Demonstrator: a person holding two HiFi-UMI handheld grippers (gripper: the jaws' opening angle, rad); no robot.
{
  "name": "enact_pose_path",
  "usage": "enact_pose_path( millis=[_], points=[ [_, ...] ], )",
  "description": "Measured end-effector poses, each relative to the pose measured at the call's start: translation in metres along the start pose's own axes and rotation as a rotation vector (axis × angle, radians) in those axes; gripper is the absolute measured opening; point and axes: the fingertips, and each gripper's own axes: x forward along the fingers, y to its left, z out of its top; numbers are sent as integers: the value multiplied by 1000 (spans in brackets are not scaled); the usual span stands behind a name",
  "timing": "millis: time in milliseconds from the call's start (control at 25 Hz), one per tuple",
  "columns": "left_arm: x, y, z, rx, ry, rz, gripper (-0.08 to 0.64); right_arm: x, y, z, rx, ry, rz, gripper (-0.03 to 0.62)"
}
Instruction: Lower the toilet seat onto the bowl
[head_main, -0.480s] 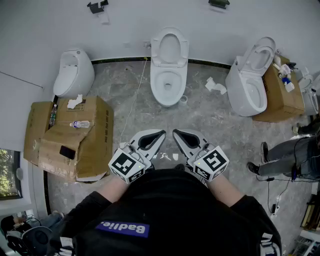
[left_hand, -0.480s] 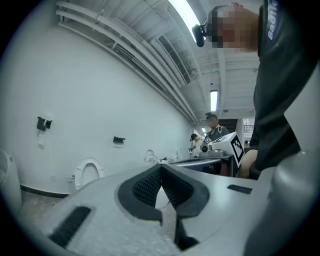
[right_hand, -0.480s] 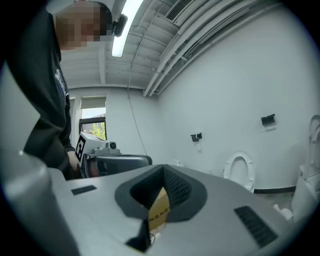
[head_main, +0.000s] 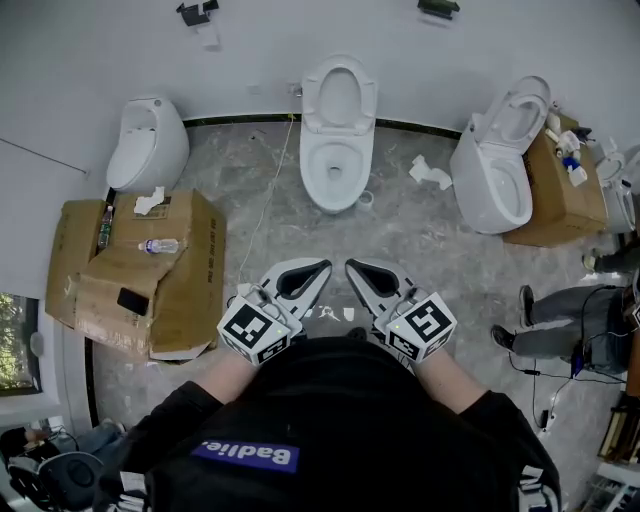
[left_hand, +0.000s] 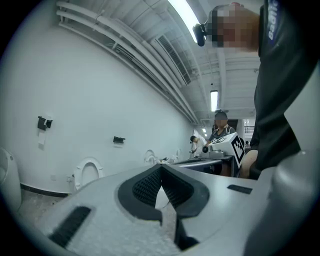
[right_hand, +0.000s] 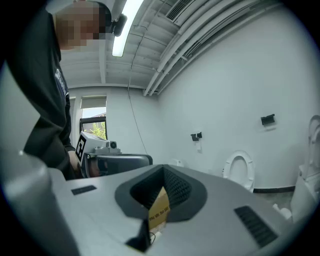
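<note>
Neither has stirred: left gripper (head_main: 322, 267) and right gripper (head_main: 351, 266) both closed on nothing (well short of the upright toilet seat (head_main: 311, 104)) — lowering not begun

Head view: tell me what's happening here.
A person stands facing the middle toilet, a gripper in each hand. The left gripper and right gripper are both shut and empty, held close to the body, well short of it. The seat stands raised behind the bowl; nothing touches it yet.

Black top (head_main: 340, 420), purple label (head_main: 247, 457)
</note>
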Motion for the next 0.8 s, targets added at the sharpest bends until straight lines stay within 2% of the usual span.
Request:
enact_pose_path(
  millis=[320, 800],
  points=[
    [8, 1, -1, -8, -4, 15, 17, -5, -13, -3, 29, -2, -18, 28],
    [35, -4, -6, -5, -9, 76, 17, -24, -42, -5, 37, -10, 15, 28]
  ],
)
